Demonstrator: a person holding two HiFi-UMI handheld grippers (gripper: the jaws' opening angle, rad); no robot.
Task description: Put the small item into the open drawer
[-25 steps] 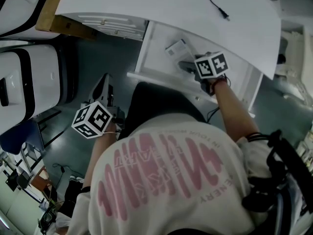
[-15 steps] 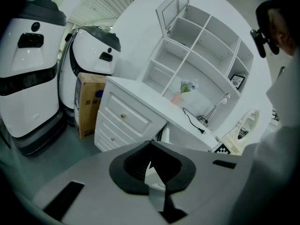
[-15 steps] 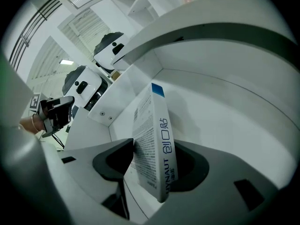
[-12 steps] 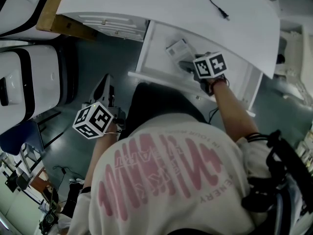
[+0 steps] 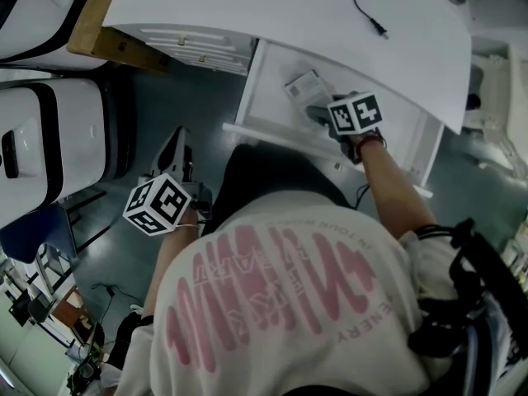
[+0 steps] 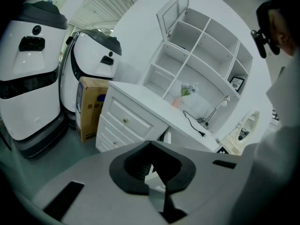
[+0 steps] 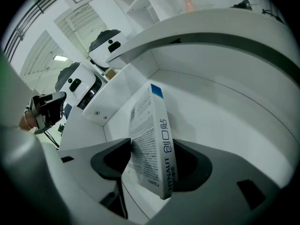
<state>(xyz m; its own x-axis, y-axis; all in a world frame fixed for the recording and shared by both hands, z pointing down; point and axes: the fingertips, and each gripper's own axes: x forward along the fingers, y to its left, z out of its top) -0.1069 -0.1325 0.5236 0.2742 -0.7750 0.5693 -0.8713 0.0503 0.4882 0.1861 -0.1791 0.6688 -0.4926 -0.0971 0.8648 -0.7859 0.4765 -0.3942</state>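
Right gripper (image 7: 151,165) is down inside the open drawer (image 7: 225,121), angled steeply downward. The small box (image 7: 151,135) stands on its narrow edge between the jaws, leaning a little and well within the drawer walls.

The jaws have just been opening. The pads look parted from the box faces, though the left pad sits so close that a light touch can't be ruled out.

Left gripper (image 6: 151,144) hangs idle off to the side over the floor, jaws pressed together with nothing in them.

Step in hand, as I read it: the release.
- Finish spreading the jaws before moving, so neither pad drags the box.
- Withdraw back along the jaws' own line, not sideways. A box on edge tips easily, though a tip inside the drawer does no harm.
- On the way out, mind the drawer front (image 5: 272,134) and the desktop (image 5: 289,15) overhanging it.
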